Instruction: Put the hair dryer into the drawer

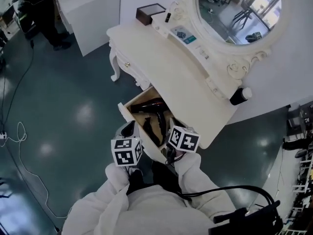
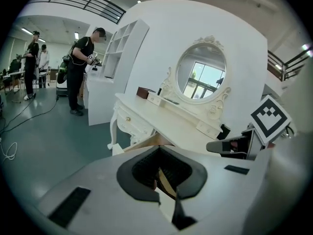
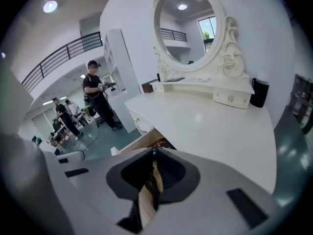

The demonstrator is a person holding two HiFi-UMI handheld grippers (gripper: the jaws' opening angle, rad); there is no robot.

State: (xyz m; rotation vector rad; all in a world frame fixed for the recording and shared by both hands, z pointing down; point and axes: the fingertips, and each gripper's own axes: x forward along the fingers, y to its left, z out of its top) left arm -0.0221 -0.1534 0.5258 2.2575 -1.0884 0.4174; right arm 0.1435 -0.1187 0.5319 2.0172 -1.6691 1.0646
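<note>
The black hair dryer (image 1: 149, 112) lies inside the open wooden drawer (image 1: 128, 107) of the white dressing table (image 1: 166, 67). In the head view both grippers hover just in front of the drawer, each carrying its marker cube. My left gripper (image 1: 128, 130) is near the drawer's front left corner and my right gripper (image 1: 168, 131) is over its front right. The left gripper (image 2: 161, 153) has its jaws together and nothing between them; the drawer edge (image 2: 146, 142) shows beyond. The right gripper (image 3: 154, 153) also has its jaws nearly together and empty, above the drawer (image 3: 139, 141).
An oval mirror (image 1: 239, 11) stands on the table with a brown box (image 1: 149, 12) and a black bottle (image 1: 239, 96). A white cabinet (image 1: 88, 9) and a standing person (image 1: 41, 11) are at the far left. Cables (image 1: 14, 136) trail over the teal floor.
</note>
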